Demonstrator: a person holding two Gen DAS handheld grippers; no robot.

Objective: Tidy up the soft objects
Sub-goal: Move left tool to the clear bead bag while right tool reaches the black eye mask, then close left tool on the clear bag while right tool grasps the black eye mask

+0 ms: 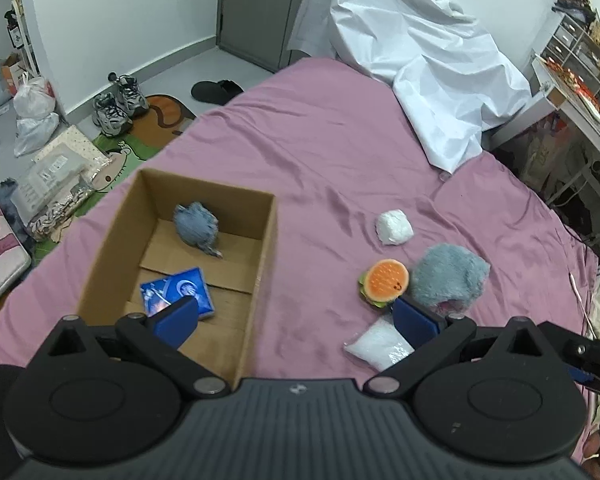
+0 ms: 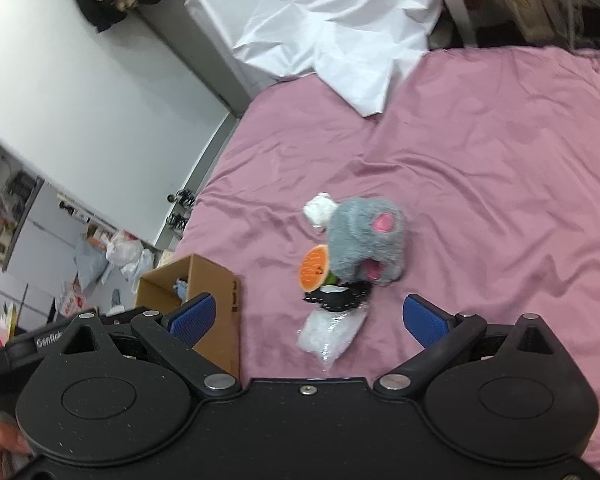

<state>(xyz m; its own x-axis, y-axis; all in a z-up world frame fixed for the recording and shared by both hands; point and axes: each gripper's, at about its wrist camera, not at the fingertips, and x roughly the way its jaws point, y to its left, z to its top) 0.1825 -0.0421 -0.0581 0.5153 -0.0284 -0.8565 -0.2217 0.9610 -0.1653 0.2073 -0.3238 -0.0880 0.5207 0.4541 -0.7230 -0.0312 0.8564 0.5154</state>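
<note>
Right wrist view shows my right gripper (image 2: 306,318), fingers apart and empty, just before the clear plastic bag (image 2: 332,334) on the bed (image 2: 480,168), nearer than my left gripper (image 1: 296,322), also apart, beside the cardboard box (image 1: 266,248); I read only "Genrob".

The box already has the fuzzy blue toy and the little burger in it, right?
Not quite. The burger toy is not in the box; it lies on the pink bedsheet beside the grey plush. The fuzzy blue toy is inside, as the left wrist view shows.
</note>
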